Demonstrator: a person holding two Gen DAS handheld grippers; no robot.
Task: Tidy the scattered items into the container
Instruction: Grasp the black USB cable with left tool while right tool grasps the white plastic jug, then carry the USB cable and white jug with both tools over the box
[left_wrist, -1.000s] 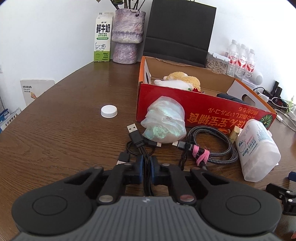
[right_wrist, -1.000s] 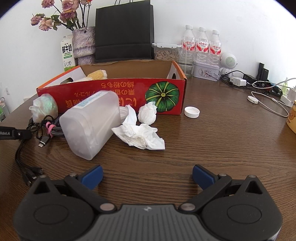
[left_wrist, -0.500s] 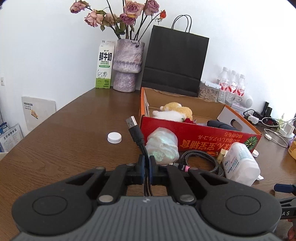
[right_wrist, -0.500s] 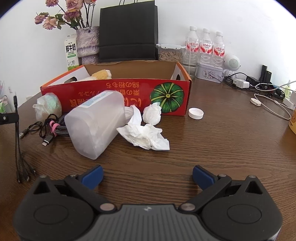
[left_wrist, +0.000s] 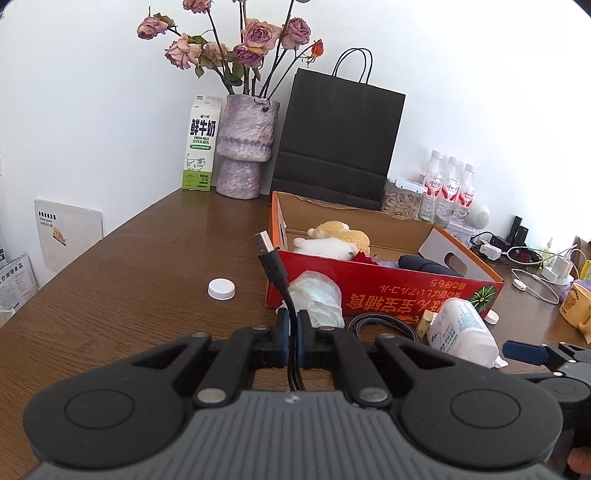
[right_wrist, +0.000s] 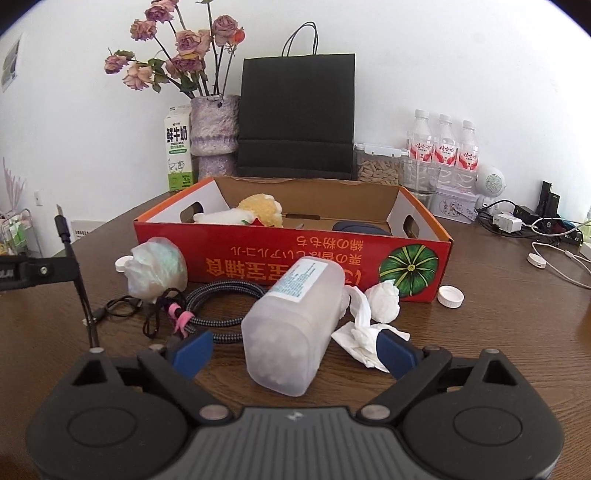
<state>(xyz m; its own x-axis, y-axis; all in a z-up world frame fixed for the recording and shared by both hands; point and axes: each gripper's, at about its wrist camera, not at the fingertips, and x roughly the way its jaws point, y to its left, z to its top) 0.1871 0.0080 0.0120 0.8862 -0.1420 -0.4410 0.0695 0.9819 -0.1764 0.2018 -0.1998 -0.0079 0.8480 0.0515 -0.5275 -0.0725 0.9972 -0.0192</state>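
My left gripper (left_wrist: 293, 325) is shut on a black USB cable (left_wrist: 275, 269), lifted above the table, its plug pointing up; it also shows in the right wrist view (right_wrist: 70, 254) with its ends hanging to the table. The red cardboard box (left_wrist: 388, 288) (right_wrist: 295, 258) holds plush toys and a dark item. My right gripper (right_wrist: 291, 350) is open, its jaws on either side of a frosted plastic bottle (right_wrist: 295, 325) lying on its side. A braided cable coil (right_wrist: 221, 299), a crumpled plastic bag (right_wrist: 157, 271) and crumpled tissues (right_wrist: 369, 325) lie in front of the box.
White caps (left_wrist: 221, 288) (right_wrist: 450, 295) lie on the wooden table. A vase of flowers (left_wrist: 247, 147), milk carton (left_wrist: 201, 147), black paper bag (right_wrist: 295, 118) and water bottles (right_wrist: 443, 147) stand behind the box. Chargers and cords (right_wrist: 535, 229) are at the right.
My left gripper has lifted the USB cable off the table and risen. My right gripper has moved forward and left so that its open jaws flank the plastic bottle.
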